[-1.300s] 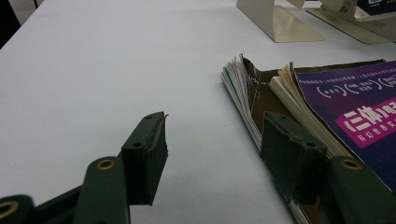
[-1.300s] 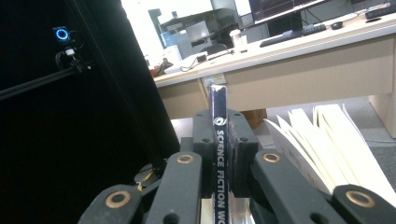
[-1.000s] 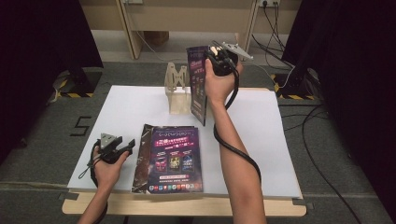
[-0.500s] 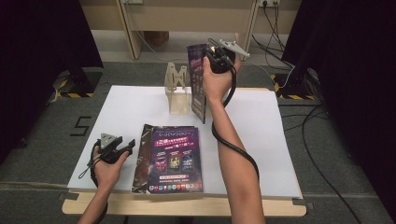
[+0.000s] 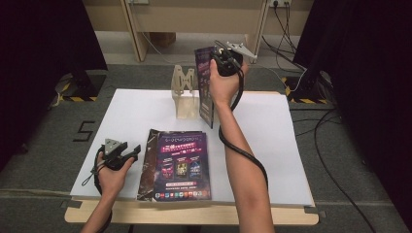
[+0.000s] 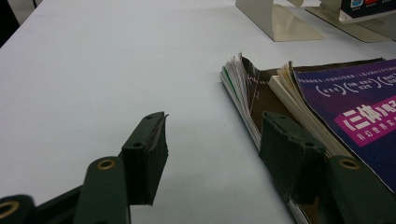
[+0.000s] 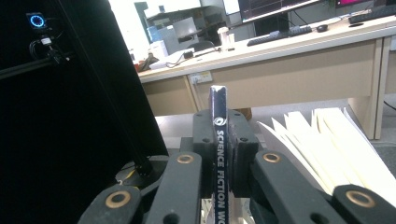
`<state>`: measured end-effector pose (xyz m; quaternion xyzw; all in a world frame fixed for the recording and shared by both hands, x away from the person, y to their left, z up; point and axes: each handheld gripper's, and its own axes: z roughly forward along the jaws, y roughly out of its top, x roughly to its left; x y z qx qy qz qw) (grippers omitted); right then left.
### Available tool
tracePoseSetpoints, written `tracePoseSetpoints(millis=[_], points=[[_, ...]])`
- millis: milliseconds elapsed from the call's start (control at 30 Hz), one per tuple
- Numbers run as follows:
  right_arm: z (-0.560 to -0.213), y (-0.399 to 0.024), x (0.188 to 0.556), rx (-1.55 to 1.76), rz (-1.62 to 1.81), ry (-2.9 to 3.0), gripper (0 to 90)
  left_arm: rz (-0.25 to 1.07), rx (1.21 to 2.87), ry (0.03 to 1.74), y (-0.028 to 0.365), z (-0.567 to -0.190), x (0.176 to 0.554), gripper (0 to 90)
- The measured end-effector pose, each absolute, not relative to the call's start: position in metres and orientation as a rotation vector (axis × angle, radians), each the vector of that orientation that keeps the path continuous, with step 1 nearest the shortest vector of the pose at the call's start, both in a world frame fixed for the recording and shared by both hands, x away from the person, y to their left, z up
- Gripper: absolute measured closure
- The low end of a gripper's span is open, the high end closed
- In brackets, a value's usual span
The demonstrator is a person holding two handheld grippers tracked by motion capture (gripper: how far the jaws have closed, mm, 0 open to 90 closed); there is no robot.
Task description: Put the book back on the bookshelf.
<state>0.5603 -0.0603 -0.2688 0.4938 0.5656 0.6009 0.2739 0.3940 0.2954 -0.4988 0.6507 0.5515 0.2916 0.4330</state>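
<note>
While clamped, magazine [image 5: 205, 82] above rack [image 5: 184, 94]

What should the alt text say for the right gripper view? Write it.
The right gripper is shut on the spine of an upright magazine. Pale slats of a wooden rack fan out at right, with office desks behind.

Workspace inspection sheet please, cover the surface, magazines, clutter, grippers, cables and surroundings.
Surface: white table top, wooden front edge.
Job's things: one held magazine upright beside the rack; magazine stack lying flat near the front edge.
Clutter: nothing seen.
Grippers: right gripper shut on the held magazine's spine; left gripper open, low over the table at the stack's left edge.
Cables: black cable loops along the right forearm; more on the floor at right.
Surroundings: grey floor, dark curtains, wooden desk behind.
</note>
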Motion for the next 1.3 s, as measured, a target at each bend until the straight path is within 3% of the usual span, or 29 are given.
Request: tracePoseSetpoints(millis=[1300], points=[[-0.277, -0.048, 0.574, 1.369, 1.487, 1.576, 84.4, 0.724, 1.631, 1.371, 0.295, -0.499, 0.394, 41.2]])
